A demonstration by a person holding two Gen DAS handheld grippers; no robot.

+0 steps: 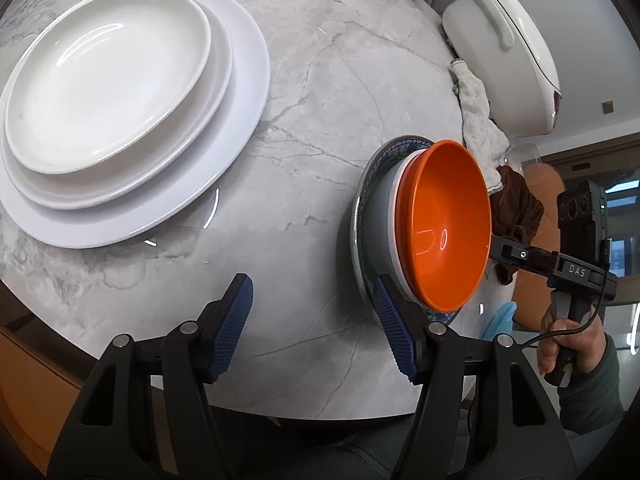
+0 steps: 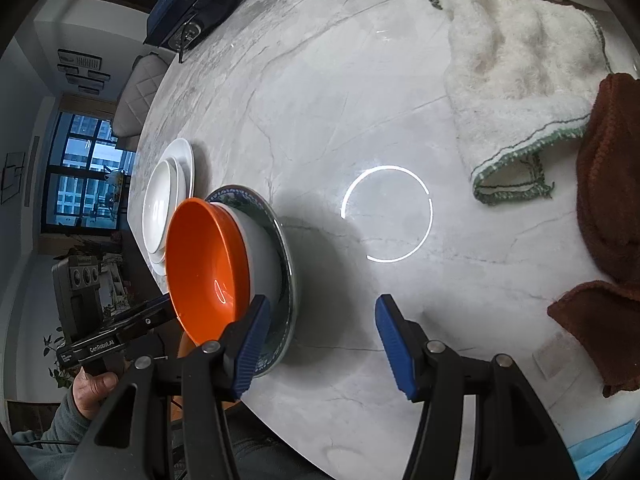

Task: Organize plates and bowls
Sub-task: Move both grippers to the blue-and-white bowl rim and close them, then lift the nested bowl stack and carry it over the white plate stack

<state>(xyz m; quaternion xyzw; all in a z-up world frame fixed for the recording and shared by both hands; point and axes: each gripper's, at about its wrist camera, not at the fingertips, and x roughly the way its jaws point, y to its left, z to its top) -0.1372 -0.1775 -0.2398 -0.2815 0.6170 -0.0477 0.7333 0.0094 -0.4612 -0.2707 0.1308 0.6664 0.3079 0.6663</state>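
Note:
An orange bowl (image 1: 450, 228) sits nested in a white bowl (image 1: 386, 220) on a blue-patterned plate (image 1: 362, 216). It also shows in the right wrist view (image 2: 206, 268), with the white bowl (image 2: 262, 256) and patterned plate (image 2: 286, 280). A stack of three white plates (image 1: 120, 96) lies at the left, also seen far off in the right wrist view (image 2: 168, 196). My left gripper (image 1: 316, 328) is open and empty, just left of the bowl stack. My right gripper (image 2: 320, 344) is open and empty, just right of it.
The marble table (image 1: 320, 100) holds a white towel (image 2: 516, 80) and a brown cloth (image 2: 608, 216) at the right, a white cooker (image 1: 504, 52) at the back, and a dark appliance (image 2: 196, 4). The table's front edge runs close below both grippers.

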